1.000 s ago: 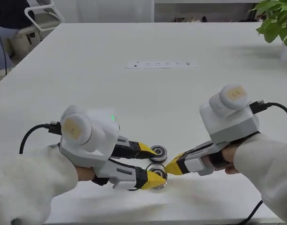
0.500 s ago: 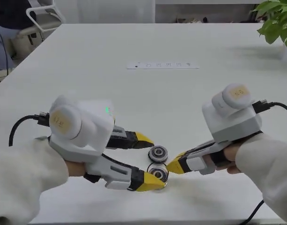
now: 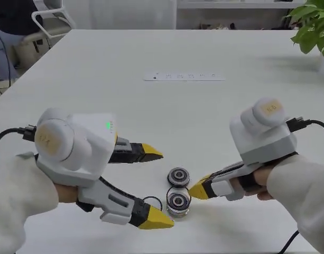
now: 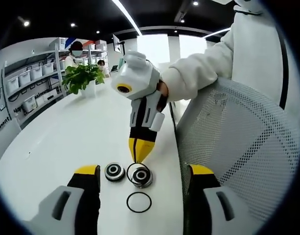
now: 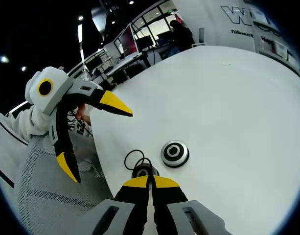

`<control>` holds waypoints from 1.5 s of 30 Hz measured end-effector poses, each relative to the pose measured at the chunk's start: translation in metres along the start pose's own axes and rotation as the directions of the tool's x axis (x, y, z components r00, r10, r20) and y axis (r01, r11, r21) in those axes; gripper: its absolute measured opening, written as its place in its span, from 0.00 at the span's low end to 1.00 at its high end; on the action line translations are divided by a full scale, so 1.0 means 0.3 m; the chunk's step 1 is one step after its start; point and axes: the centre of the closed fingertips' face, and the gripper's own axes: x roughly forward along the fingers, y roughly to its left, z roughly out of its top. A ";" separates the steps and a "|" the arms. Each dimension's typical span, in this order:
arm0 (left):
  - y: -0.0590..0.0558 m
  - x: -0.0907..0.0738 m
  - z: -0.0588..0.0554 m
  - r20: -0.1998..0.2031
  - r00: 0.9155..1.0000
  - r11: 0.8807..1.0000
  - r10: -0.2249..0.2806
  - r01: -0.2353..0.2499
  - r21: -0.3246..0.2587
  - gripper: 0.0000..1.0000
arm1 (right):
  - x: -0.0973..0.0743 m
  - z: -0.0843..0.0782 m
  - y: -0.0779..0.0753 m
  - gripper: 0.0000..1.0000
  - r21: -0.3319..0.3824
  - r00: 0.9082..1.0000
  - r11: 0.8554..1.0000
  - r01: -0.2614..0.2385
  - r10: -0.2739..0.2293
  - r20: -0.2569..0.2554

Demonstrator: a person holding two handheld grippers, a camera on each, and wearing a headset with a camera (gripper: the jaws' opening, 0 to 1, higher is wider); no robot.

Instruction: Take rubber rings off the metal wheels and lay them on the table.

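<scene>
Head view: bracing the near metal wheel (image 3: 177,203) with right gripper (image 3: 192,192), tips pressed together; left gripper (image 3: 163,188) gaping above a rubber ring (image 3: 151,203) lying on the table (image 3: 204,116); worth pinching the next ring low, peeling gently.

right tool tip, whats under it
Under the shut right tool sits the near wheel, with a thin black loop around its top. A loose rubber ring lies beside it. Whether the tip touches the wheel is hidden.
</scene>
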 end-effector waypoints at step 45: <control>0.035 -0.200 -0.115 0.042 0.988 0.950 0.147 -0.129 -0.286 0.89 | -0.018 0.032 0.002 0.00 0.016 0.999 1.000 -0.002 0.001 0.049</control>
